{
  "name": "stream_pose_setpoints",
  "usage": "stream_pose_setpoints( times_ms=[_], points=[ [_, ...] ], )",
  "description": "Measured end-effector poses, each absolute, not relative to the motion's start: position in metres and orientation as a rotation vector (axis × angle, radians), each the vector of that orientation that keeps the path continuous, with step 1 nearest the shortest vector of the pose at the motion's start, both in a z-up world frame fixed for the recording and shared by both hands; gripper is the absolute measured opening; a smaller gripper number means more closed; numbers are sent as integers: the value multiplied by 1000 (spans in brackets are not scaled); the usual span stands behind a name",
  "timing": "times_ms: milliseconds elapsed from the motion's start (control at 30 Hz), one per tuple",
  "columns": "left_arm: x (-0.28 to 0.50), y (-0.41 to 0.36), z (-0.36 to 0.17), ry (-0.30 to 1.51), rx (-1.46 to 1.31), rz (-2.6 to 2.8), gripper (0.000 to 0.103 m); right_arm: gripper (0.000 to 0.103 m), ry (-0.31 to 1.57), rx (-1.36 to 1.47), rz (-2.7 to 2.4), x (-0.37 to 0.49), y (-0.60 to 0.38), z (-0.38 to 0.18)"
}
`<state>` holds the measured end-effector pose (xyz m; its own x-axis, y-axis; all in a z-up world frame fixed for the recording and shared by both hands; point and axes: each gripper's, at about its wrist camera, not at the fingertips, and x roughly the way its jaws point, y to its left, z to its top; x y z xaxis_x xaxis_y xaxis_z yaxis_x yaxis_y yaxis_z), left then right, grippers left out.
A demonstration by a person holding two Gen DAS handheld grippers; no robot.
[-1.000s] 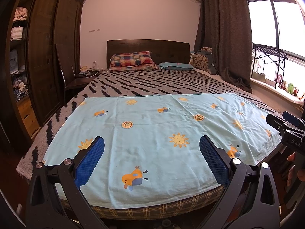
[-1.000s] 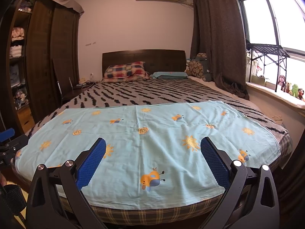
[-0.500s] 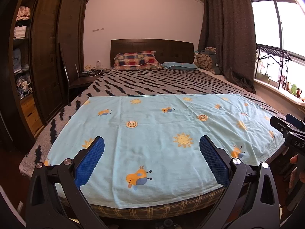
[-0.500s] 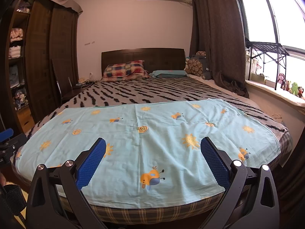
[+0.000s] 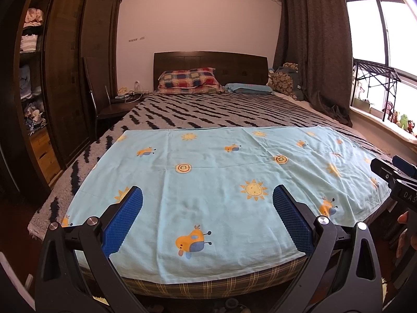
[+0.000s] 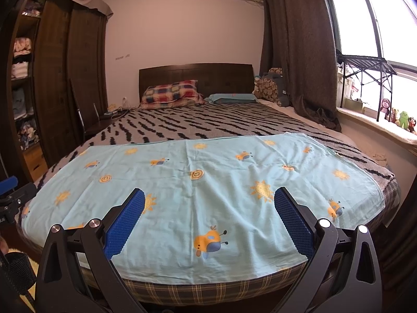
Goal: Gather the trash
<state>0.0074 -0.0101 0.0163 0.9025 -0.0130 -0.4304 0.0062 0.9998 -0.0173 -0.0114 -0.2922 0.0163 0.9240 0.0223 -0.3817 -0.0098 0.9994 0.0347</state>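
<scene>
Far left, a dark wardrobe with clothes on open shelves. Left gripper hangs over the near end of the bed, blue pads spread wide, nothing between them. Under it lies a light blue sheet with suns and birds. Right gripper beside it, also gaping, empty. No trash that I can make out; something lies under the bed's foot, too dark to tell.

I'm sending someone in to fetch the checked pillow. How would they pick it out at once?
Start at the dark wooden headboard at the far end of the bed. The checked pillow leans against its left half, next to a flat teal pillow. It alone has red, blue and yellow squares.
</scene>
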Motion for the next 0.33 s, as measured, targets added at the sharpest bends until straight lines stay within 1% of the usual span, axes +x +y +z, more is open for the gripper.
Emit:
stream_pose_setpoints(
  times_ms=[333],
  points=[
    [14, -3, 12, 474, -40, -3, 95, 100, 402, 27, 18, -8, -290, 16]
  ],
)
